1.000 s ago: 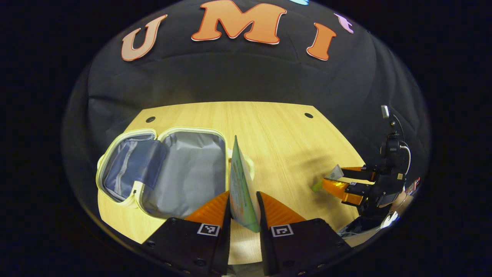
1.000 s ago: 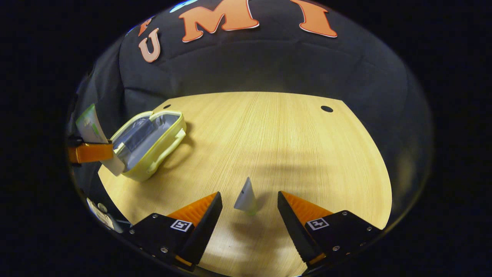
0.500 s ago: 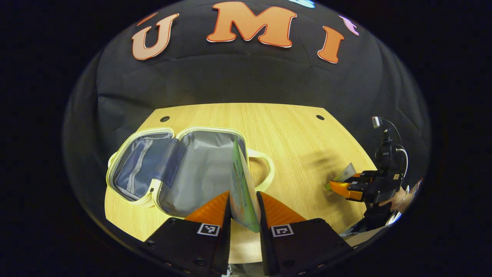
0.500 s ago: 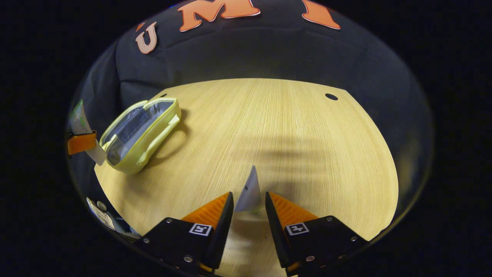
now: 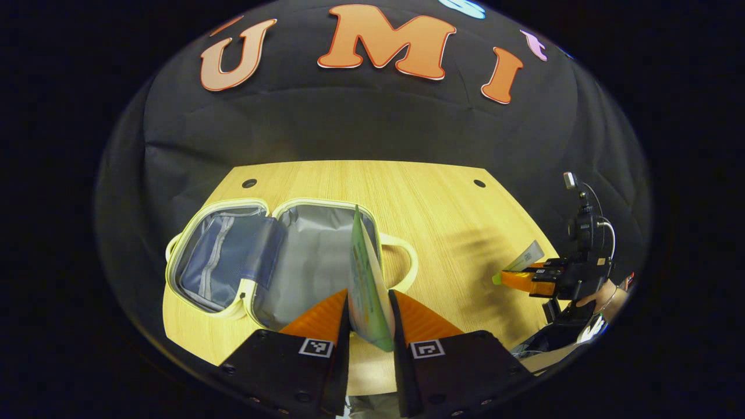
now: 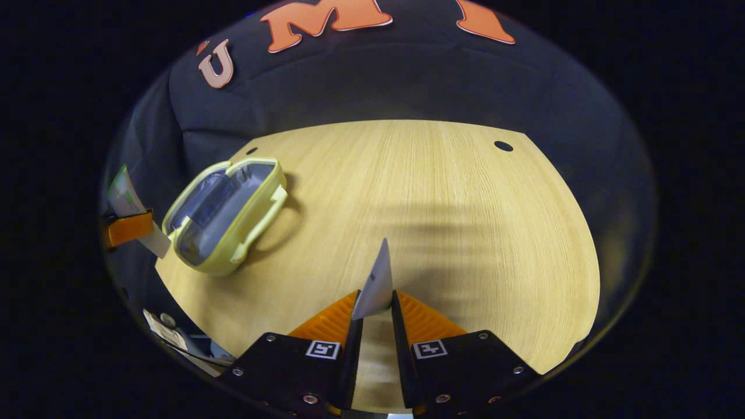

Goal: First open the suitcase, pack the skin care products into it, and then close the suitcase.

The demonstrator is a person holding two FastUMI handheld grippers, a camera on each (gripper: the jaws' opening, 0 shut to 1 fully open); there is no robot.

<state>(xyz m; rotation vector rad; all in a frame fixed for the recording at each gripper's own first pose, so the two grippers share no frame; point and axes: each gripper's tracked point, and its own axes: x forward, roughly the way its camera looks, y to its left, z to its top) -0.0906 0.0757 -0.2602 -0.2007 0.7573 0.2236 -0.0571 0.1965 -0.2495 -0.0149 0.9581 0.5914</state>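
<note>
- My left gripper (image 5: 369, 302) clamps the green tube (image 5: 365, 279) just above the open suitcase (image 5: 273, 256).
- My right gripper (image 6: 375, 304) clamps the grey tube (image 6: 377, 282), well apart from the suitcase.

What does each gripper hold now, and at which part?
The left gripper holds a green tube at its lower part. The right gripper holds a small white tube at its lower end.

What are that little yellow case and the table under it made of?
The case looks like soft fabric with a smooth grey lining, which creases like thin nylon; I can't be sure. The table looks like pale wood or laminate, with fine straight grain and a matte finish.
</note>
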